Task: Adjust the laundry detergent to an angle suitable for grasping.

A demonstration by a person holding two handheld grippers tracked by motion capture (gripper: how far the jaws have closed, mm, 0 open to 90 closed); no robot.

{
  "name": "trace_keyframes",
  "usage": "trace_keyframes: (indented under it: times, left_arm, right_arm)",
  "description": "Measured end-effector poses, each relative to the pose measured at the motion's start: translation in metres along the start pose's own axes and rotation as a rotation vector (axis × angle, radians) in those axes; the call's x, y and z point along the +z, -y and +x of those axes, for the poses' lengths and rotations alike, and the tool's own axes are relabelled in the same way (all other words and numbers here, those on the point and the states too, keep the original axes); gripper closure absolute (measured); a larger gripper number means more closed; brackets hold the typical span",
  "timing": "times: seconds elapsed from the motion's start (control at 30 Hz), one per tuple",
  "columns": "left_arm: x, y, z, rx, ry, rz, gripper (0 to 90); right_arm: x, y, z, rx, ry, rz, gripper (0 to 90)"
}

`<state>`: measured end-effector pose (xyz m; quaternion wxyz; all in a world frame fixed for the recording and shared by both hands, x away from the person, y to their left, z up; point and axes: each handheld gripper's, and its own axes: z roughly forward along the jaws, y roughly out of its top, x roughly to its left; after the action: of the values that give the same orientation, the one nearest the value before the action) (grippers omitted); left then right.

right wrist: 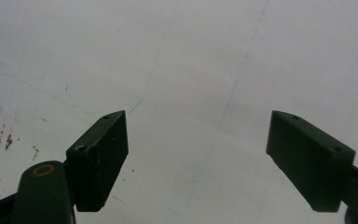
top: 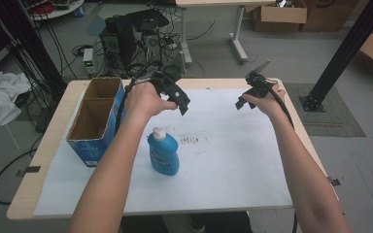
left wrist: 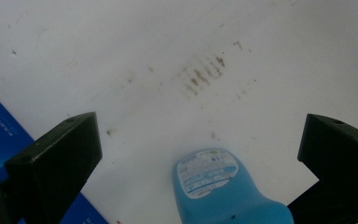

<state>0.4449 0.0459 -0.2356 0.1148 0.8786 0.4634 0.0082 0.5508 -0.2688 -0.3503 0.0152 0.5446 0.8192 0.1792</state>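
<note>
A blue bottle (top: 163, 153) with a white cap stands upright on the white sheet (top: 233, 160) covering the table (top: 53, 124), at about 8 o'clock from the sheet's middle. Just beside it, toward 9 o'clock, sits an open blue cardboard box (top: 95, 119) with two compartments. The left gripper (top: 180, 103) hovers above the sheet at 12 o'clock from the bottle, jaws spread wide with nothing between them (its own view looks down on the bottle's label (left wrist: 207, 171) and brown smudges (left wrist: 203, 74) beyond). The right gripper (top: 245, 101) hangs at about 2 o'clock from the sheet's middle, well apart from the bottle, jaws also wide and empty over bare sheet.
</note>
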Motion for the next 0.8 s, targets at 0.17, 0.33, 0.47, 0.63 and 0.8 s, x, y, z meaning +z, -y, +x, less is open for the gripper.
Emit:
trace_keyframes:
  times: [0.17,0.33,0.47,0.63,0.8]
  left_arm:
    - [-0.001,0.001,0.000,0.001,0.001,0.002,0.1]
    - [-0.002,0.002,-0.001,0.010,0.007,-0.002,0.1]
    - [-0.003,0.003,0.000,0.007,0.012,-0.004,0.1]
    - [-0.005,0.004,0.000,0.001,0.005,-0.014,0.1]
    - [-0.005,0.004,-0.001,0.000,0.004,-0.009,0.1]
  right_arm:
    - [-0.001,0.001,0.001,0.002,0.002,-0.004,20.8]
    - [-0.005,0.004,0.005,-0.002,0.007,-0.009,20.7]
    - [-0.008,0.004,0.010,-0.013,0.010,-0.023,20.8]
    - [-0.012,0.006,0.013,-0.022,0.013,-0.033,21.0]
    - [-0.020,0.010,0.017,-0.038,0.008,-0.051,21.0]
